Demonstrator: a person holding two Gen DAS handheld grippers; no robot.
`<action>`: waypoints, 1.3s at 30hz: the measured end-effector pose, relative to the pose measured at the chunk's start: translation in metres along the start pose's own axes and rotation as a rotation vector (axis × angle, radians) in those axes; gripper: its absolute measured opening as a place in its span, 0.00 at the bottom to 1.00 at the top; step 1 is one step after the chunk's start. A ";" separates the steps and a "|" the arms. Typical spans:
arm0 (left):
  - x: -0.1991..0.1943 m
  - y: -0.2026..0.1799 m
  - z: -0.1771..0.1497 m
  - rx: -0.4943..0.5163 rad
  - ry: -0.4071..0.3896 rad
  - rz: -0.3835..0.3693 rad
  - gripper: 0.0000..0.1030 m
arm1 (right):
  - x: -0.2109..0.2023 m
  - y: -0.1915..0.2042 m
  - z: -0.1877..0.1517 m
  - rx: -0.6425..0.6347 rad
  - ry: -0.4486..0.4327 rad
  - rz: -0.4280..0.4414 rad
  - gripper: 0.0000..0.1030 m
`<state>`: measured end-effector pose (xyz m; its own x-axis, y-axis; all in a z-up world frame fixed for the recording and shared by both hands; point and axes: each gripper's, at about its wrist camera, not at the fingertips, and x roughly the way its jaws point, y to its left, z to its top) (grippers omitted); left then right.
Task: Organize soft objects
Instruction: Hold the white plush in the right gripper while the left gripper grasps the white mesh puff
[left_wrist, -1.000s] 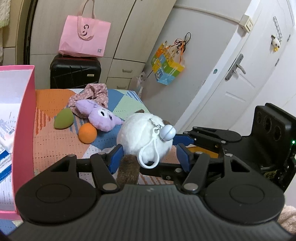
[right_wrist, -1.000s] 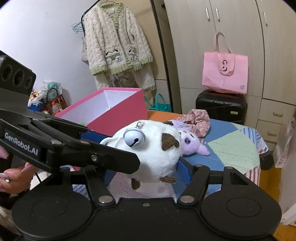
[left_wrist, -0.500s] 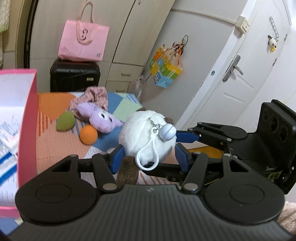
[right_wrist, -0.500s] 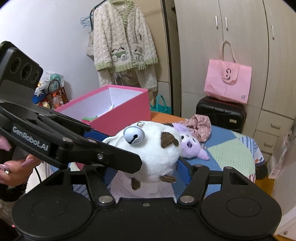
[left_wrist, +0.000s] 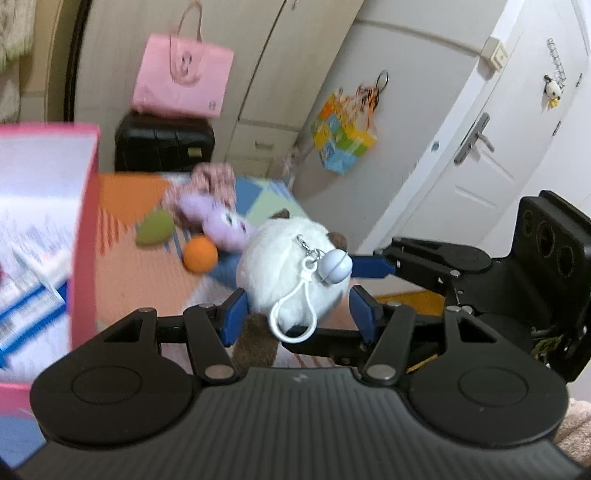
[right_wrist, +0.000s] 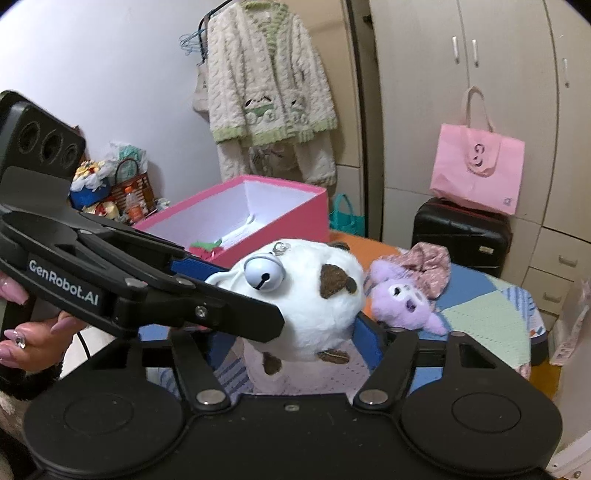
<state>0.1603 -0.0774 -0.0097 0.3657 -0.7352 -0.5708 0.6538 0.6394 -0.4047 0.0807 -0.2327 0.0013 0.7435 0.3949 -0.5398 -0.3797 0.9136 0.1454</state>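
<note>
A white plush ball with brown patches, a bell and a white clip (left_wrist: 291, 266) (right_wrist: 314, 314) is held in the air above the bed. My left gripper (left_wrist: 295, 314) and my right gripper (right_wrist: 291, 332) are both shut on it from different sides. A pink box (left_wrist: 83, 229) (right_wrist: 280, 214) with a white inside stands to the left. A purple plush (left_wrist: 218, 221) (right_wrist: 402, 299), an orange ball (left_wrist: 200, 254), a green soft piece (left_wrist: 155, 228) and a pink floral cloth (left_wrist: 214, 181) (right_wrist: 428, 262) lie on the patchwork bedspread (left_wrist: 140, 273) (right_wrist: 487, 314).
A black suitcase (right_wrist: 461, 236) with a pink bag (right_wrist: 476, 166) on top stands by the wardrobe. A cardigan (right_wrist: 266, 81) hangs on the wall. A white door (left_wrist: 480, 147) is at the right. Papers lie in the box (left_wrist: 33, 288).
Both grippers have carried the white plush up and toward the pink box. The box looms larger in the left wrist view, and the box's inside shows more in the right.
</note>
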 end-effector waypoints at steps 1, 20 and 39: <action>0.008 0.002 -0.003 -0.004 0.018 -0.006 0.56 | 0.004 0.000 -0.005 -0.013 0.005 -0.004 0.76; 0.071 -0.006 -0.029 0.098 0.102 -0.019 0.60 | 0.033 -0.060 -0.084 -0.003 0.024 -0.054 0.80; 0.091 0.018 -0.030 0.026 0.061 0.294 0.66 | 0.035 -0.057 -0.087 -0.051 -0.002 -0.057 0.81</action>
<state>0.1853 -0.1257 -0.0908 0.5018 -0.5041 -0.7030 0.5427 0.8163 -0.1979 0.0803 -0.2795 -0.0985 0.7660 0.3426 -0.5440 -0.3641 0.9286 0.0720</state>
